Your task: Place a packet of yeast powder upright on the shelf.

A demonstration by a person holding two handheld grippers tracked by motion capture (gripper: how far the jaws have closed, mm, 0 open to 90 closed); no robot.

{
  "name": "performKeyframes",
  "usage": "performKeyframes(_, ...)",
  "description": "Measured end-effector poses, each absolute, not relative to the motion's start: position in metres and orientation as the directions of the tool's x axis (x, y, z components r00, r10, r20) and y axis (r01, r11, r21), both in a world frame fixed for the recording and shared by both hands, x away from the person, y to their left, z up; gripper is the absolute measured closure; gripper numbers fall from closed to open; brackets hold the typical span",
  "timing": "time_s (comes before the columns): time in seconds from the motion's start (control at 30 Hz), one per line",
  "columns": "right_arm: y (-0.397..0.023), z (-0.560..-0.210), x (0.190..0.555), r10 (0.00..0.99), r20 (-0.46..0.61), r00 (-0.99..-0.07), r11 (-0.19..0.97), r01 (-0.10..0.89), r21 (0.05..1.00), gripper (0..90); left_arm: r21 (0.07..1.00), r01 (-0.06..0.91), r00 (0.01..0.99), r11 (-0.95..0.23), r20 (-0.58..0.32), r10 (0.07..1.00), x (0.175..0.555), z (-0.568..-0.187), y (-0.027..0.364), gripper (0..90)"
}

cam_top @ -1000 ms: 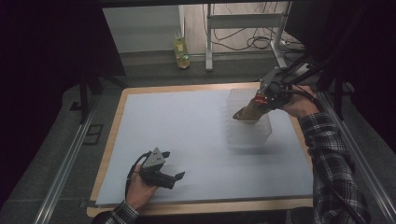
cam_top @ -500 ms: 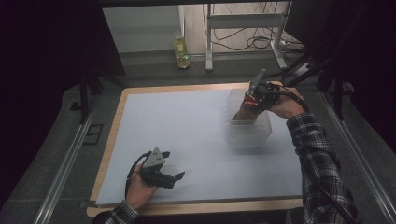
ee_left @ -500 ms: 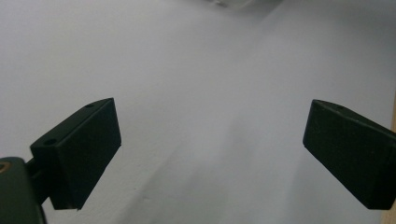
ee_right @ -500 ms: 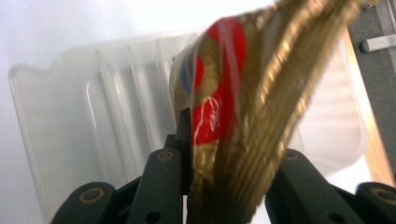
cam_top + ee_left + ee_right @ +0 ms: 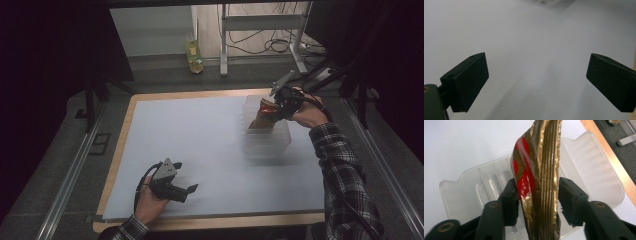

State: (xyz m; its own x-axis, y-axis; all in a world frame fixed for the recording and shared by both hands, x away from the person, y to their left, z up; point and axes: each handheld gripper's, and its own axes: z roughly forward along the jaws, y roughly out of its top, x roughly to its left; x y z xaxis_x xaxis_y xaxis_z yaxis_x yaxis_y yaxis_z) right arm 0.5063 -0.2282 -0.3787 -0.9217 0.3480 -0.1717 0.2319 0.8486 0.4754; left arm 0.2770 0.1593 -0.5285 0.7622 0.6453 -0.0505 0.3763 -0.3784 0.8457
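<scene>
A gold and red foil packet (image 5: 539, 157) stands on end in a clear plastic container (image 5: 474, 185) at the table's far right. My right gripper (image 5: 537, 200) points down at it. Its jaws have just been opening and now stand apart on either side of the packet, no longer pressing it. From above, the packet (image 5: 263, 114) leans in the container (image 5: 267, 142) under the right gripper (image 5: 274, 107). My left gripper (image 5: 187, 189) rests near the front left edge, open, with only the white mat between its jaws (image 5: 536, 77).
A white mat (image 5: 200, 135) covers the wood-edged table (image 5: 120, 150). Beyond the far edge a bottle (image 5: 194, 56) stands on the floor beside a metal frame with cables (image 5: 260, 30). Metal rails run along both sides of the table.
The right hand shifted slightly left and the packet swung more upright inside the container. The left hand and gripper stayed where they were.
</scene>
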Motion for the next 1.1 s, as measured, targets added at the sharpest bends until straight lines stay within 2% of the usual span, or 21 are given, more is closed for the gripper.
performKeyframes(0.63, -0.224, -0.374, 0.497, 0.396, -0.175, -0.901, 0.800, 0.245, 0.547, 20.4, 0.848, 0.375, 0.761, -0.374, -0.051, 0.647, 0.277, -0.529, 0.159, 4.1)
performKeyframes(0.93, -0.226, -0.368, 0.491, 0.416, -0.167, -0.894, 0.774, 0.251, 0.582, 10.9, 0.848, 0.373, 0.759, -0.376, -0.046, 0.649, 0.277, -0.529, 0.159, 3.8)
performKeyframes(1.1, -0.229, -0.365, 0.489, 0.426, -0.144, -0.893, 0.751, 0.261, 0.607, 8.5, 0.848, 0.369, 0.760, -0.381, -0.038, 0.649, 0.276, -0.529, 0.158, 3.4)
